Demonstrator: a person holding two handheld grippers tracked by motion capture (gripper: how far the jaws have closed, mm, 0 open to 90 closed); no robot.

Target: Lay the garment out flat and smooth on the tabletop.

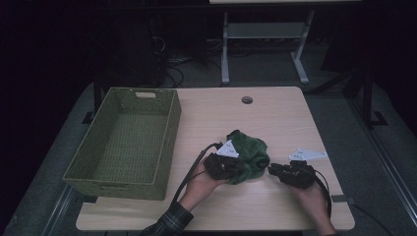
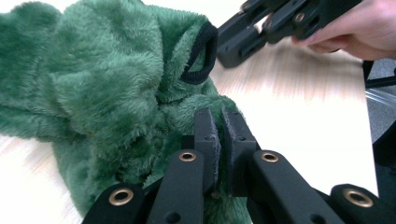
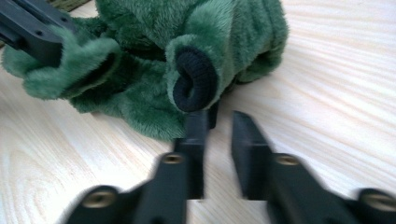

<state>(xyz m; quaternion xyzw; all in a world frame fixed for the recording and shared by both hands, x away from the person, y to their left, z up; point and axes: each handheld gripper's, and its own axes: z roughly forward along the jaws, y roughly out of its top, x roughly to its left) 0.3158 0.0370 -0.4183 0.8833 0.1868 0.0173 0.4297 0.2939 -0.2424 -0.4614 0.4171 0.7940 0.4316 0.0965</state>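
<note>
A green woven basket [image 1: 123, 142] sits on the left of the pale wooden worktop [image 1: 275, 118], well apart from the work, with nothing between it and the hands. Near the front middle lies a crumpled, fluffy green garment [image 1: 248, 153] with a black ribbed cuff [image 3: 195, 80]; the left gripper [image 2: 219, 135] is clamped on a fold of its plush. To its right, the right gripper [image 3: 219, 140] stands slightly open just beside the cuff, holding nothing.

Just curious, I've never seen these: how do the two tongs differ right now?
The left tongs are shut, pinching the green fleece garment; the right tongs stand a little apart with nothing between them. The left sits against the fleece, the right just beside it. Both are black and hand-held.
</note>
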